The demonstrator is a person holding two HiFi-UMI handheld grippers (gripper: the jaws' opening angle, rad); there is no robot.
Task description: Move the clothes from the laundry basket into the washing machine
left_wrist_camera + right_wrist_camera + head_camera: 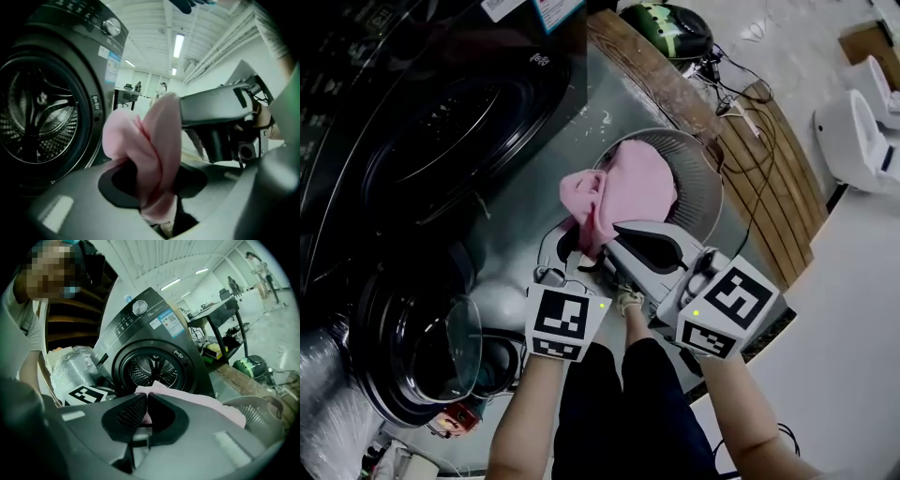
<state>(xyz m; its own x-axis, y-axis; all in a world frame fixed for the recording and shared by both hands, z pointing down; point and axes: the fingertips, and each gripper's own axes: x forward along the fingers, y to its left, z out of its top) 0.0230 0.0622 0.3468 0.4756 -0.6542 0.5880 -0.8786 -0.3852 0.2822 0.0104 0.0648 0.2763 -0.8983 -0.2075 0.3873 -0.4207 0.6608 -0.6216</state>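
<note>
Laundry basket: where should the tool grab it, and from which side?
Probably the thin rim of the laundry basket, on its right arc in the head view. Come down from above, one jaw inside the wall and one outside. The basket stands upright, mouth open, and that arc is bare, while the pink cloth covers the left side.

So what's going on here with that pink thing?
A person holds a gripper in each hand and is moving laundry. The left gripper is clamped on a pink cloth. The right gripper, jaws shut, seems to pinch the same cloth higher up. The cloth is held up over the basket. The washer stands beside it with its door open, and the cloth is not in it yet.
</note>
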